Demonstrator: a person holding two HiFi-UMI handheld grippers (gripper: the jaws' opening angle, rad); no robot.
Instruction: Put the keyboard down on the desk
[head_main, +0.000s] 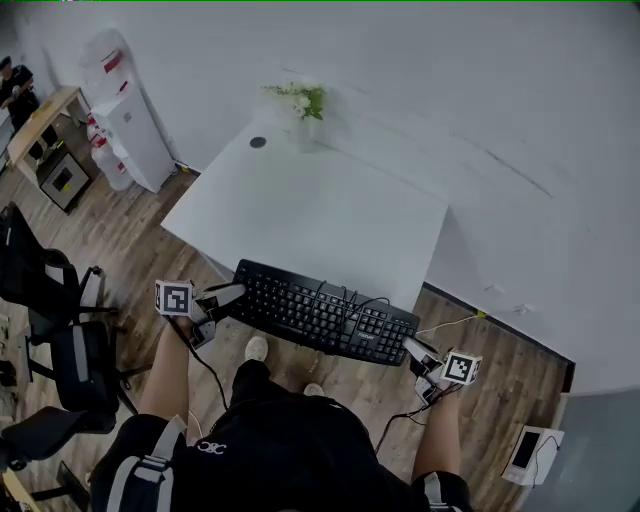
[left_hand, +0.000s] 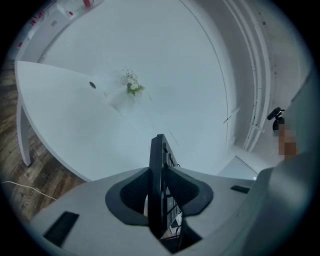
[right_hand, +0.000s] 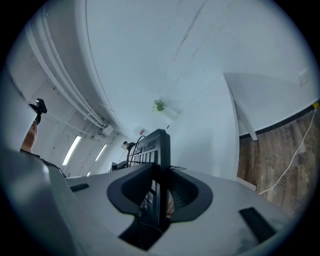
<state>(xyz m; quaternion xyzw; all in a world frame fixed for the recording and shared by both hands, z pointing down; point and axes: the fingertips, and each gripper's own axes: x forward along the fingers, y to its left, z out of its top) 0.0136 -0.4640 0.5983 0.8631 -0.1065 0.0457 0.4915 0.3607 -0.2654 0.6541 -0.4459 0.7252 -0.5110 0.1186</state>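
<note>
A black keyboard (head_main: 322, 312) hangs level in the air just off the near edge of the white desk (head_main: 310, 210), partly over it. My left gripper (head_main: 232, 294) is shut on the keyboard's left end, my right gripper (head_main: 412, 349) on its right end. In the left gripper view the keyboard (left_hand: 159, 170) stands edge-on between the dark pads (left_hand: 135, 192), which press on both faces. The right gripper view shows the same grip on the keyboard (right_hand: 156, 155), with its cable looped over the keys.
A small vase of flowers (head_main: 305, 105) and a round cable hole (head_main: 258, 142) sit at the desk's far side. A water dispenser (head_main: 128, 125) stands at the left, office chairs (head_main: 50, 300) at the near left. Wood floor lies below, with a cable (head_main: 455, 322).
</note>
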